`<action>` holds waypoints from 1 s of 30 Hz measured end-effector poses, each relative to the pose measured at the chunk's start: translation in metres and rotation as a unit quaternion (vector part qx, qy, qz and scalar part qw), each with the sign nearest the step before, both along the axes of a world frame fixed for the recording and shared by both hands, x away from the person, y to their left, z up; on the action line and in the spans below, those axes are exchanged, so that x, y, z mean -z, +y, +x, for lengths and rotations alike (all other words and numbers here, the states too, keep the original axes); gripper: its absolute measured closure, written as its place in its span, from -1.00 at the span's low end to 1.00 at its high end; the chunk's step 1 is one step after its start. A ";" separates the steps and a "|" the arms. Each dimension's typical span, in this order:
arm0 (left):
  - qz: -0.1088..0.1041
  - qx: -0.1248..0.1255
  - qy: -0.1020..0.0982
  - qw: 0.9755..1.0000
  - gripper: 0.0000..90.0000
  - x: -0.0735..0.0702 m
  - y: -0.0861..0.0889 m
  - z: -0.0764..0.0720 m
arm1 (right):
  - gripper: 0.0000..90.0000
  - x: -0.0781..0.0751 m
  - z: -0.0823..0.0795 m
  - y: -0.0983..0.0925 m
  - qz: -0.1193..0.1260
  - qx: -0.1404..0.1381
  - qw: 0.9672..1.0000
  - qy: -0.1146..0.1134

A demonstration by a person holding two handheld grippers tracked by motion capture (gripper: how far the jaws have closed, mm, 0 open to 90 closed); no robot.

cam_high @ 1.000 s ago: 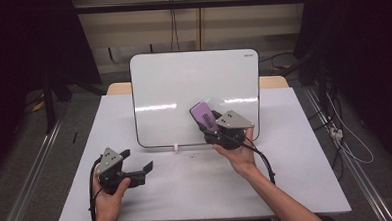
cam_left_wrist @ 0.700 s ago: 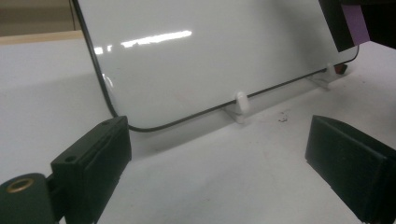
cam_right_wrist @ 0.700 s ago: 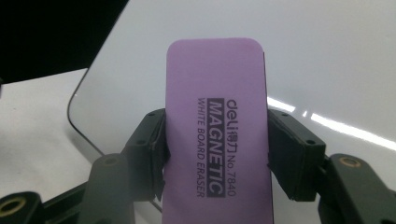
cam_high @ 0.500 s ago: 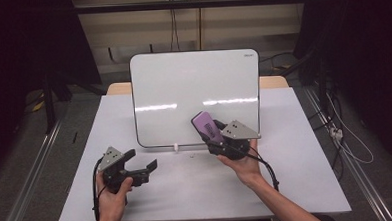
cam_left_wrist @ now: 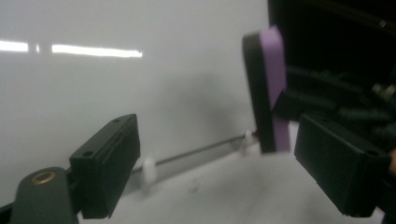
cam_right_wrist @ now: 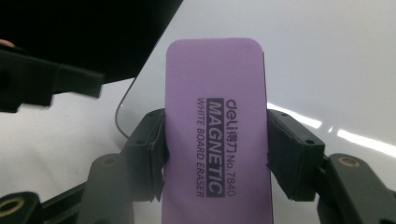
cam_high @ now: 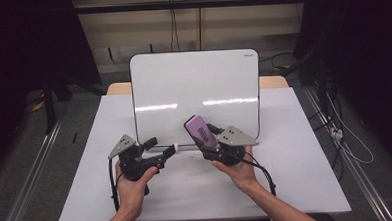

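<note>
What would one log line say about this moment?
right gripper: shut on flat purple whiteboard eraser | left gripper: open, closing, near thin marker | white rounded whiteboard: clean

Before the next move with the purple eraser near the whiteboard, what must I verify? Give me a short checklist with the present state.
1. Right hand-held gripper grips the purple eraser on both sides: ok.
2. Eraser's printed purple face is toward the gripper's camera: ok.
3. Left hand-held gripper is empty; its jaws have just been closing a little, with nothing pressed between them: ok.
4. Whiteboard stands upright on the table: ok.
5. Whiteboard surface looks clean, no marks visible: ok.
6. The small white piece at the board's bottom edge is touched by the left jaws: cannot tell.
</note>
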State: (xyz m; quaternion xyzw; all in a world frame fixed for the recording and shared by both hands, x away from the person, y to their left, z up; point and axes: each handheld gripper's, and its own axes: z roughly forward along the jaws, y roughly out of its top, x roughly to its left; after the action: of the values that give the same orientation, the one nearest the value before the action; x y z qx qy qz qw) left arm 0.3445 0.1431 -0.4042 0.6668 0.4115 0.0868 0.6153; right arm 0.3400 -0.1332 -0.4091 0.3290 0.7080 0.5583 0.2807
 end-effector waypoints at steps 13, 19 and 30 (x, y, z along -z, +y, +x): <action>-0.039 0.021 -0.016 0.999 -0.16 -0.013 -0.030 0.013 | -0.07 0.002 -0.003 0.005 0.014 -0.014 1.000 0.012; -0.045 0.019 0.004 0.999 0.07 -0.010 -0.036 0.019 | -0.07 0.002 -0.004 0.005 0.017 -0.013 1.000 0.012; -0.072 0.027 0.030 0.997 0.33 -0.002 -0.039 0.020 | -0.07 0.004 -0.003 0.008 0.020 -0.011 1.000 0.011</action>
State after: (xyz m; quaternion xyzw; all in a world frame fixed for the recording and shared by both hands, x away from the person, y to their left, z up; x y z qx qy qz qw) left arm 0.3648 0.1043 -0.4021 0.6343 0.4163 0.0204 0.6511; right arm 0.3370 -0.1251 -0.4126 0.3330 0.7034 0.5716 0.2601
